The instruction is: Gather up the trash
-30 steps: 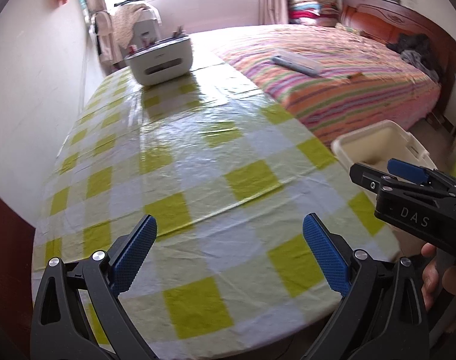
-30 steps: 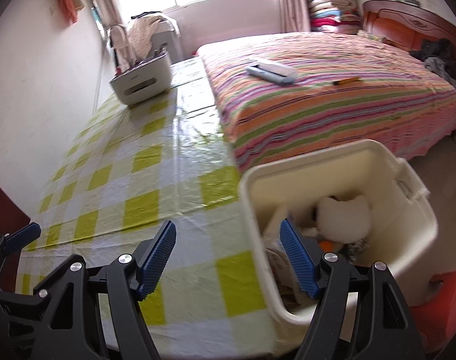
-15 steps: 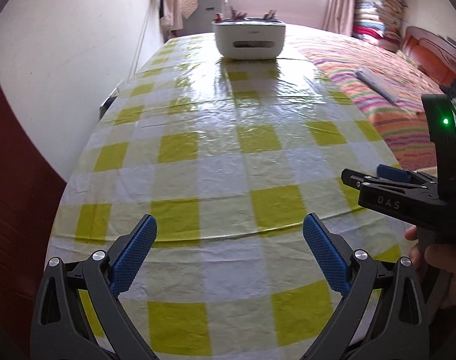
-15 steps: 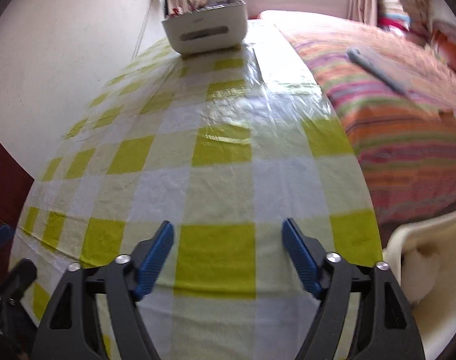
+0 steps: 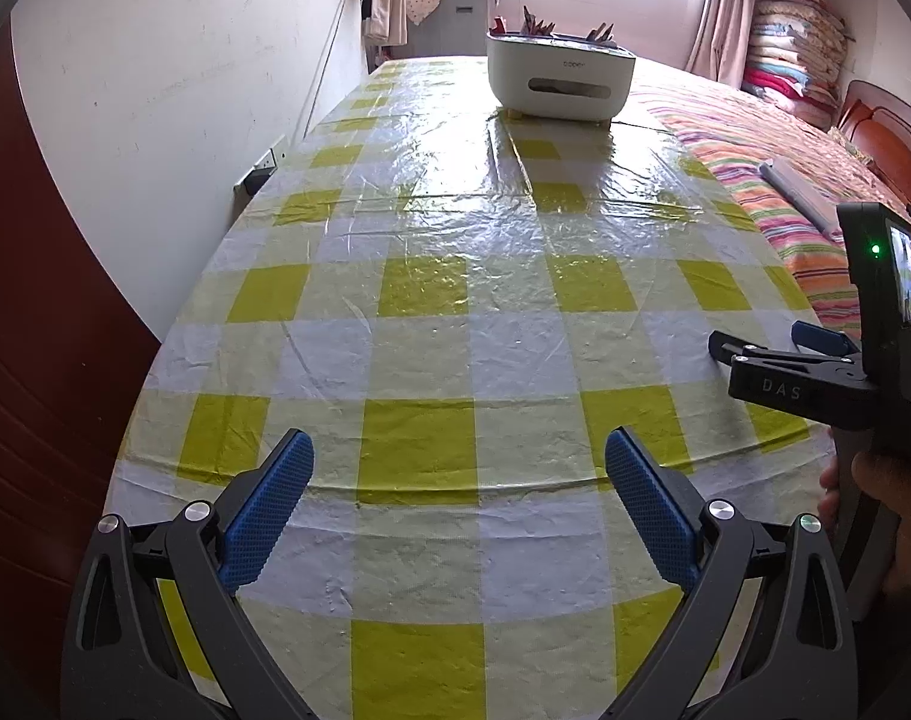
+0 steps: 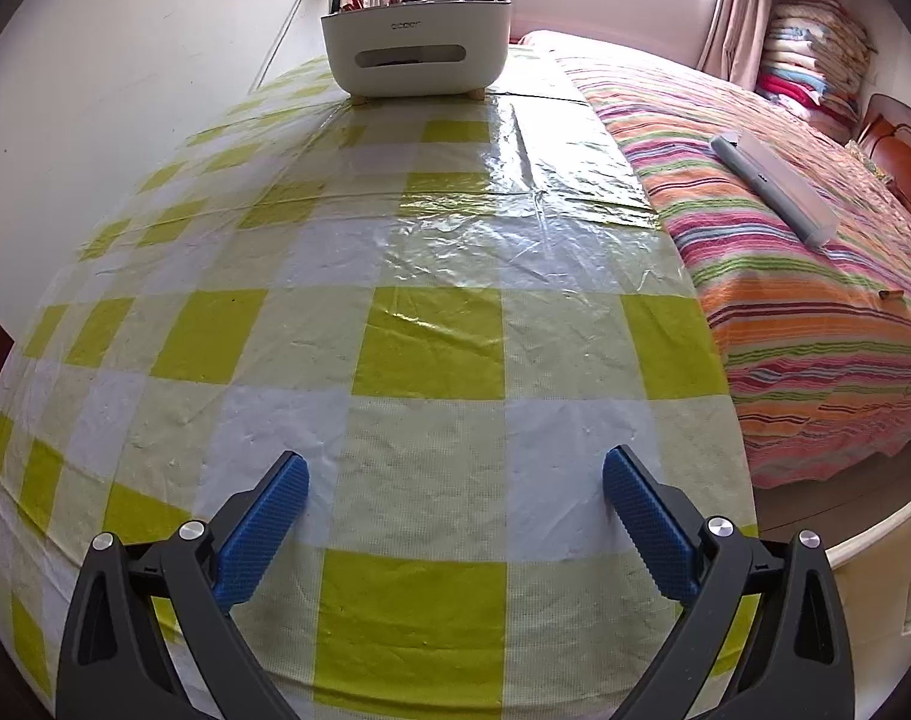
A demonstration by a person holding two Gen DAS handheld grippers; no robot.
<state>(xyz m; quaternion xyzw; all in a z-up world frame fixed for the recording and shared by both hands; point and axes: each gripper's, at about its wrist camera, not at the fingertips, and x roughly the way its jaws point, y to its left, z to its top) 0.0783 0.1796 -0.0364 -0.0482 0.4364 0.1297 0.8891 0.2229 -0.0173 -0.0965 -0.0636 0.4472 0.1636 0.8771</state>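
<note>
L gripper point(image 5: 458, 483) hangs over the near end of a table w/ a yellow-and-white checked plastic cloth point(image 5: 455, 312), blue pads spread wide, nothing between them, only bare cloth under the gap. R gripper point(image 6: 455, 495) is also tilted down at the same cloth; its jaws are opening, pads far apart, nothing between them. In the left wrist view the R gripper point(image 5: 755, 354) shows side-on to the right of the L one, over the table's right edge, w/ a hand point(image 5: 875, 480) on its grip and a green light lit on the unit above it.

Straight ahead of both grippers, at the far end of the table, sits a white storage box point(image 6: 416, 57) w/ a slot handle; reddish-brown bits stick out of its top, can't tell what they are. Cloth between grippers & box looks bare.

Trash bin: only a cream plastic corner point(image 6: 887, 558) shows, low to the right of the R gripper, off the table edge, on the floor side; contents not visible.

Right of the table, touching its long edge, a bed w/ striped cover point(image 6: 785, 276); a long grey-white object point(image 6: 773, 189) lies on it, ahead-right of the R gripper. White wall point(image 5: 173, 96) runs left of the L gripper.
</note>
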